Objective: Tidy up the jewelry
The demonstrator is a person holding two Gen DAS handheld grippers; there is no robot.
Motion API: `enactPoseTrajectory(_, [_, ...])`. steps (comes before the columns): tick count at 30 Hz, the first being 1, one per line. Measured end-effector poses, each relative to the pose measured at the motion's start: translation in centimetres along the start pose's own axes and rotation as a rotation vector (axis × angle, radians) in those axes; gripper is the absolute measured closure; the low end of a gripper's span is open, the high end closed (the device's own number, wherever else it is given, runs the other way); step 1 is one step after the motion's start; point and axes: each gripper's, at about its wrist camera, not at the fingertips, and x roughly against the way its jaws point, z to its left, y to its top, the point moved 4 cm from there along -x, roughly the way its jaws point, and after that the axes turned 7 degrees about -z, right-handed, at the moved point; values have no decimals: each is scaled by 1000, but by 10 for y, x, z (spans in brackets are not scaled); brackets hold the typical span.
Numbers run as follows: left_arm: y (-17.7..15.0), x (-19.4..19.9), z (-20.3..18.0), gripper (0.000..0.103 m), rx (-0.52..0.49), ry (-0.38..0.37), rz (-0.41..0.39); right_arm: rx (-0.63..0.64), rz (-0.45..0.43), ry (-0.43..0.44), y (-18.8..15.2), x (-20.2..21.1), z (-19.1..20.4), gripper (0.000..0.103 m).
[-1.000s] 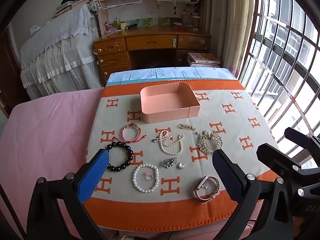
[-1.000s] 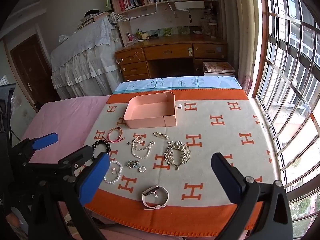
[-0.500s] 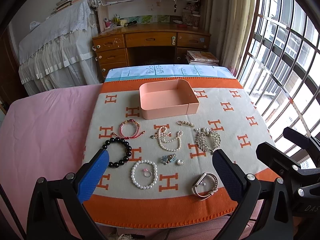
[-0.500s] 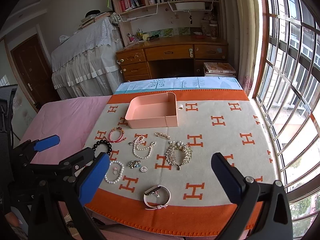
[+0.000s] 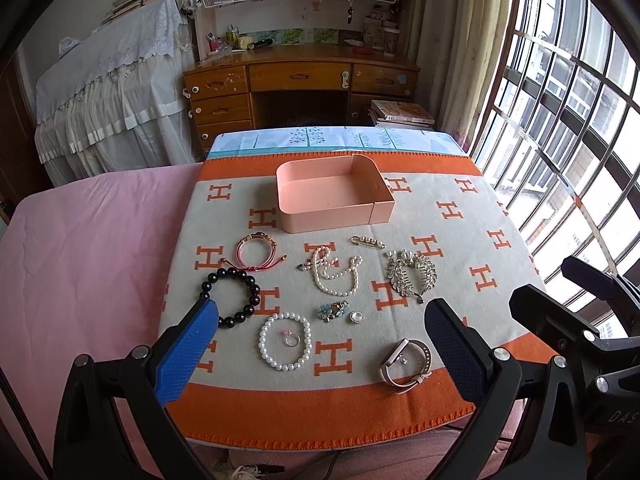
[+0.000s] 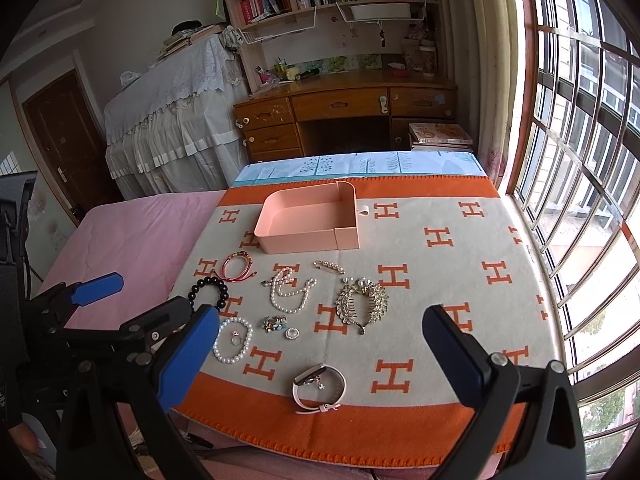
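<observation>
An empty pink tray (image 5: 335,195) (image 6: 308,217) sits at the back of an orange and cream blanket (image 5: 448,216). In front of it lie a red cord bracelet (image 5: 258,249), a black bead bracelet (image 5: 232,296), a pearl necklace (image 5: 335,274), a gold pin (image 5: 368,242), a crystal hair comb (image 5: 412,274) (image 6: 362,302), a pearl bracelet (image 5: 285,341) around a ring (image 5: 291,339), a blue brooch (image 5: 333,311), a round stud (image 5: 356,317) and a pink watch (image 5: 406,366) (image 6: 320,388). My left gripper (image 5: 320,344) is open above the near jewelry. My right gripper (image 6: 320,354) is open above the watch.
The blanket lies on a pink bed (image 5: 88,240). A wooden desk (image 5: 300,84) with shelves stands behind it. A barred window (image 5: 560,100) runs along the right. A white covered piece of furniture (image 5: 112,92) stands at the back left.
Both grippers have drawn back and tilted a little, so the blanket and jewelry sit slightly higher and further in view. Both stay open. Nothing on the blanket moved.
</observation>
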Motion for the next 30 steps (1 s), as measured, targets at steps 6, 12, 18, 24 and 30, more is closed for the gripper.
enactPoseTrajectory(6, [-1, 2, -1, 1, -2, 11, -4, 1, -6, 1, 1, 3, 1, 1])
enactPoseTrajectory(12, [-3, 3, -1, 1, -1, 8, 2, -6, -5, 12, -1, 5, 6, 1])
enactPoseTrajectory(18, [-3, 3, -1, 1, 0, 7, 3, 10, -32, 2, -1, 9, 5, 1])
enactPoseTrajectory(24, [-1, 3, 0, 1, 0, 7, -4, 22, -40, 13, 2, 8, 7, 1])
enactPoseTrajectory(30, [8, -3, 3, 1, 7, 22, -24, 29, -40, 37, 6, 4, 5, 1])
